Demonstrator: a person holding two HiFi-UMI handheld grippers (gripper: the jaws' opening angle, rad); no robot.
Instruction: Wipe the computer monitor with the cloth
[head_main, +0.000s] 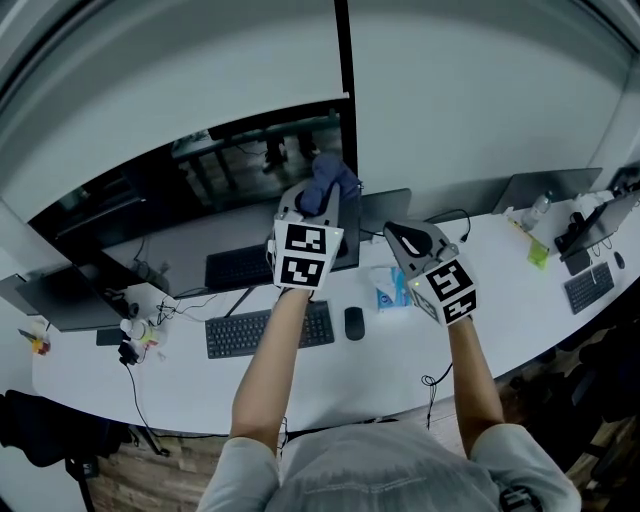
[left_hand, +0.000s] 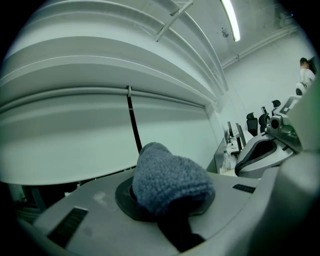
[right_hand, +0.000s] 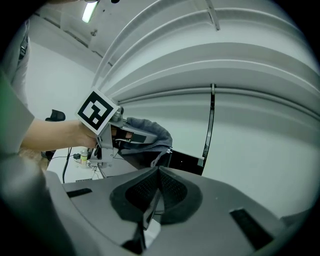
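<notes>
While the left gripper (head_main: 318, 203) clamps the blue cloth (left_hand: 167, 180), the cloth sits at the upper right corner of the monitor (head_main: 180, 200) (it seems to touch the screen). The right gripper (right_hand: 152, 197), jaws together and empty, hangs just beside.

Clear along front edge of curved white desk (head_main: 370, 365); blocked nearer wide black monitor (head_main: 150, 215) by flat black keyboard (head_main: 235, 335), black oval mouse (head_main: 354, 322), pale-blue tissue pack (head_main: 388, 290).
</notes>
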